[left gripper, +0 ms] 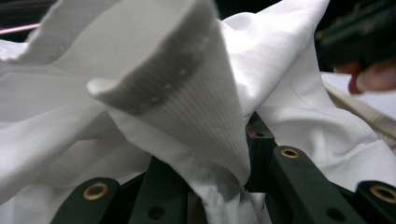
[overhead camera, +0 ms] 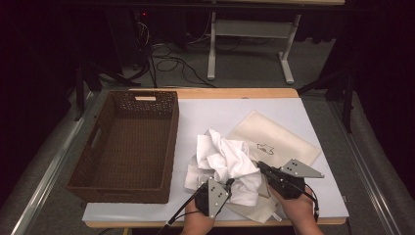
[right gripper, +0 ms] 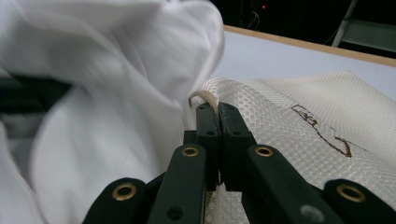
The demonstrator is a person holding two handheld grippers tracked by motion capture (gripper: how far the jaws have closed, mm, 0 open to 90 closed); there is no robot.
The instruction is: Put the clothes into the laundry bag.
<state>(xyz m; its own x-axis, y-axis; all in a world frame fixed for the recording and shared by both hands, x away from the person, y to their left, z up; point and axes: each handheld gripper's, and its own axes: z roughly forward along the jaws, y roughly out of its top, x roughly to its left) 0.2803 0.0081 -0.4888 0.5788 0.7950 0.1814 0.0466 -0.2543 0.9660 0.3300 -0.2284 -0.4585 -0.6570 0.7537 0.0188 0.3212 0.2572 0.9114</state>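
A crumpled white garment (overhead camera: 225, 161) lies on the white table cover, partly over the open end of a cream mesh bag (overhead camera: 279, 139). My left gripper (overhead camera: 229, 183) is at the garment's near left side, shut on a ribbed fold of the white garment (left gripper: 187, 102). My right gripper (overhead camera: 260, 166) is at the garment's right side. In the right gripper view its jaws stand pressed together on the corded rim of the mesh bag (right gripper: 299, 116), with the white garment (right gripper: 102, 116) bulging to their left.
A dark brown woven basket (overhead camera: 169, 147) stands on the left of the table. The wooden table edge (overhead camera: 235, 93) runs along the far side. Metal rails flank the table, and a white desk frame (overhead camera: 211, 49) with cables stands behind.
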